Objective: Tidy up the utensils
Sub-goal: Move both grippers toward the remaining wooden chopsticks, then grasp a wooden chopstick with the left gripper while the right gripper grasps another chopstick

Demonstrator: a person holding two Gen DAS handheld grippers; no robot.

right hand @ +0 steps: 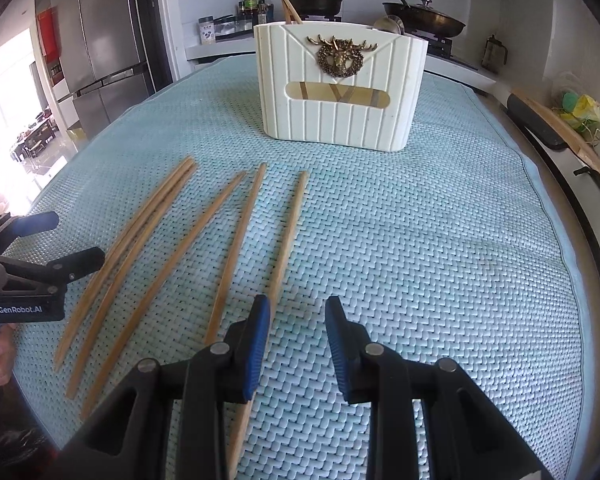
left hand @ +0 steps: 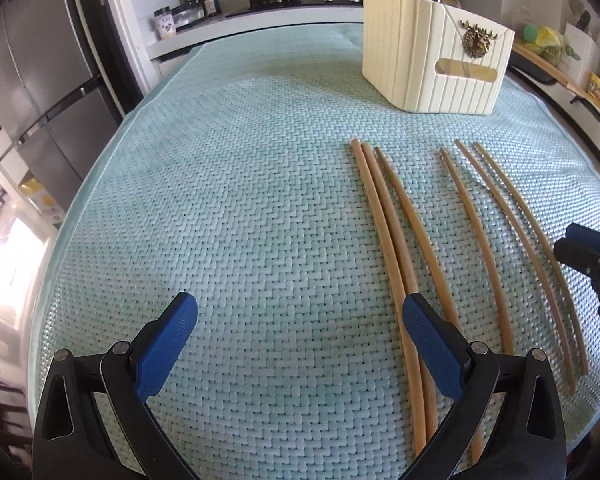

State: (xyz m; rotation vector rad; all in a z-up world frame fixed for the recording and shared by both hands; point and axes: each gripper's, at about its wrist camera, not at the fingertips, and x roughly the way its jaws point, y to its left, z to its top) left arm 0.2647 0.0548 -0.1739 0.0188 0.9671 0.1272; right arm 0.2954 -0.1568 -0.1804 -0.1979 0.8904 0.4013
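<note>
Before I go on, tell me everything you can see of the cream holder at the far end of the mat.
The cream ribbed plastic holder stands upright on the pale green woven mat, beyond the loose chopsticks. A bronze stag-head emblem sits high on its front above a slot-shaped window. Wooden chopsticks already stick out of its top. Neither tool touches it.

- Daylight floods in from a blown-out window area [right hand: 4, 92] at the left of both views, washing out detail there.
- The woven mat [left hand: 228, 208] is evenly and brightly lit, its weave sharp at centre.
- Shadows are soft and faint; the chopsticks [right hand: 228, 248] cast barely any.
- The fridge door [right hand: 108, 40] shows dull reflected sheen.
- Strong fisheye bending curves straight edges, with black vignette corners.
- The left claw [right hand: 66, 246] looks slightly blurred in the right wrist view.
</note>
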